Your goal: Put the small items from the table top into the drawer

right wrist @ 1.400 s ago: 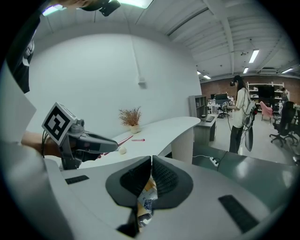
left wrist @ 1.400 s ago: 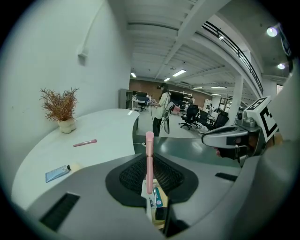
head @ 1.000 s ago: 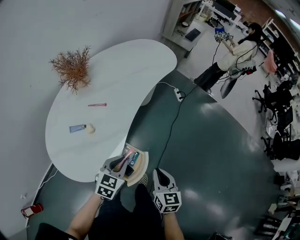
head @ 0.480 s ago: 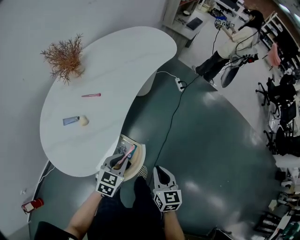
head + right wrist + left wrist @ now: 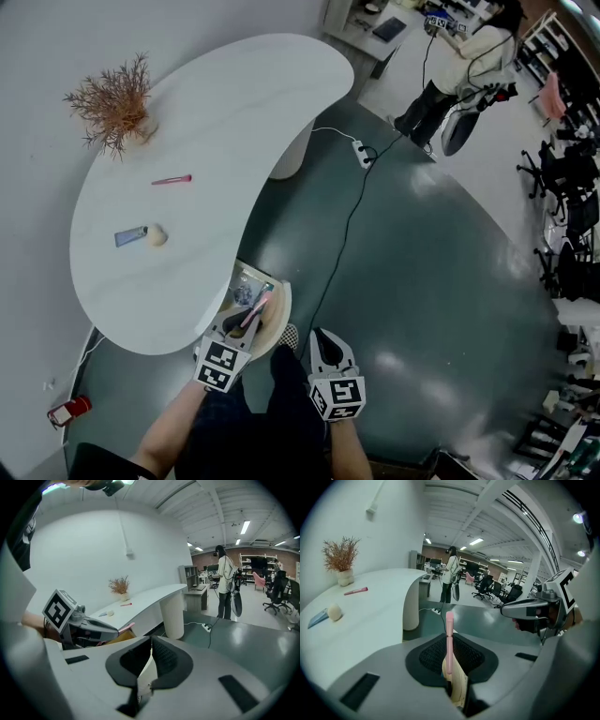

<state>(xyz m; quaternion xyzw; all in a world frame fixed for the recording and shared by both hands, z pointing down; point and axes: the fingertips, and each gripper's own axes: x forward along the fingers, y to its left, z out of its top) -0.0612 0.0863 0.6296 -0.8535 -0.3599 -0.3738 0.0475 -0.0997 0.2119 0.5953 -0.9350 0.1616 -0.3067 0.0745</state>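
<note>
Left gripper point(image 5: 239, 323) is clamped on a thin pink stick point(image 5: 449, 634), jaws pinched narrow around its lower end, and the stick pokes straight out past the pads. From the head view its tip sits over the open drawer point(image 5: 283, 323) that juts out from under the near edge of the white table point(image 5: 234, 103). A few colourful bits lie inside that drawer, and any print on them is too small to read. Right gripper point(image 5: 323, 339) hangs just beside it over the dark floor, pads pressed together at the tips with nothing between them. No words can be read anywhere; the only markings that read clearly are the black-and-white square markers on each gripper's cube.

Up on the table, three small items are waiting: a second pink stick point(image 5: 172, 179) lying alone, and closer in, a blue tube point(image 5: 129, 236) touching a cream round puff point(image 5: 157, 235). A dried plant point(image 5: 111, 98) stands at the far left edge. A person point(image 5: 459, 66) stands well off across the room.
</note>
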